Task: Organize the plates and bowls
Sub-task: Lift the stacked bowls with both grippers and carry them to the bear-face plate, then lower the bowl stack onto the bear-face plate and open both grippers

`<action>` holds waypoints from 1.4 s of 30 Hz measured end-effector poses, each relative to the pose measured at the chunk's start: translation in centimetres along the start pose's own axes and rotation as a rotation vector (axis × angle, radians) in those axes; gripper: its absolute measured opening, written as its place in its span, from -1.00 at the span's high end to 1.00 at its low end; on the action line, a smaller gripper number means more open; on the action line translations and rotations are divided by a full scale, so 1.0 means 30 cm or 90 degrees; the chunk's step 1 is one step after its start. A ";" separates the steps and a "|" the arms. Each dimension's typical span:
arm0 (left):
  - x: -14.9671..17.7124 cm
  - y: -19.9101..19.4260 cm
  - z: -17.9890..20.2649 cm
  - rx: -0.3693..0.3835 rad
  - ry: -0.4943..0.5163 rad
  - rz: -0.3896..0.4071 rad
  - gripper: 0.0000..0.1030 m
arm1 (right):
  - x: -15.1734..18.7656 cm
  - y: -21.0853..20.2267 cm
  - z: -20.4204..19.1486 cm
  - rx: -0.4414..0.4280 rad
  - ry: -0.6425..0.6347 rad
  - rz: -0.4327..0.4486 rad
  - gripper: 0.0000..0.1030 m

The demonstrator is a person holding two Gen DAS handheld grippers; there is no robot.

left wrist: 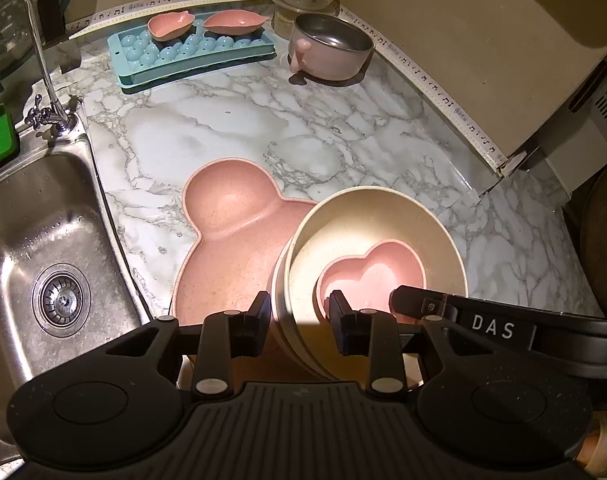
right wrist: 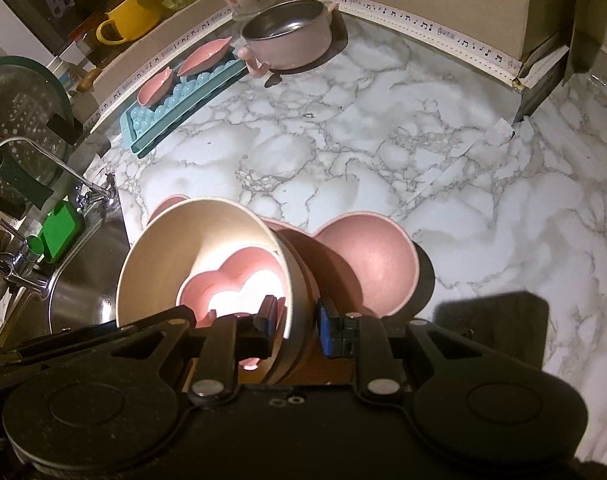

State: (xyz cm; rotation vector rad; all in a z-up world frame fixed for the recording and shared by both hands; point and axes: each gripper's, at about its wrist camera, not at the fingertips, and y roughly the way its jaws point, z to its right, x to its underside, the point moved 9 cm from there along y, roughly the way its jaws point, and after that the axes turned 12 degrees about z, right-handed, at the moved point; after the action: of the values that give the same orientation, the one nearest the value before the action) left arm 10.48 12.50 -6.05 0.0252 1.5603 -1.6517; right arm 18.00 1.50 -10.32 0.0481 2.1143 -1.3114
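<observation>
Both tongs are clamped on the same thing. The left gripper (left wrist: 299, 314) pinches the near-left rim of the cream bowls (left wrist: 377, 236), one pad outside the wall and one inside, and the right gripper (right wrist: 295, 320) bites the opposite rim the same way. It looks like a nest of two or three cream bowls, with a pink heart dish (left wrist: 373, 276) sitting in the top one. The stack is tilted toward the sink (left wrist: 43, 240) side and hangs over the pink bear plate (left wrist: 227, 248) — whether its base touches the plate I cannot tell, as the bowls hide that spot. The plate lies flat on the marble counter (left wrist: 343, 128), just beside the sink. Farther back, against the wall, stand a blue ice tray (left wrist: 191, 54) with two small pink dishes (left wrist: 171, 24) on it and a steel pot (left wrist: 331, 46), all well apart from the work. As I read it, the step in hand is setting the nested bowls onto the bear plate, so the loose pieces become one pile. The next move calls for levelling the stack first, since the heart dish could slide at this tilt — then lowering it with both hands together into the plate's big round well, and only opening the tongs once the base sits flat.
</observation>
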 end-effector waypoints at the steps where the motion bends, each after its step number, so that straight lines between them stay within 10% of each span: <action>1: 0.000 0.002 -0.001 0.000 0.000 -0.001 0.41 | -0.001 0.000 -0.001 0.000 0.000 -0.001 0.61; 17: -0.010 -0.025 -0.018 -0.017 0.010 0.032 0.40 | -0.018 -0.044 -0.010 -0.028 0.000 0.013 0.17; 22: -0.017 -0.067 -0.008 -0.035 0.026 0.067 -0.25 | -0.023 -0.085 -0.004 -0.041 -0.005 0.030 0.01; 42: 0.028 -0.210 0.040 -0.020 0.098 0.167 -0.37 | 0.008 -0.248 -0.011 -0.089 -0.068 0.106 -0.58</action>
State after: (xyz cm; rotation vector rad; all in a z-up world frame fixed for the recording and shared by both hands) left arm 6.98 10.24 -1.11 0.3341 1.6212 -1.4450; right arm 15.03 -2.02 -4.47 0.0908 2.0584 -1.0452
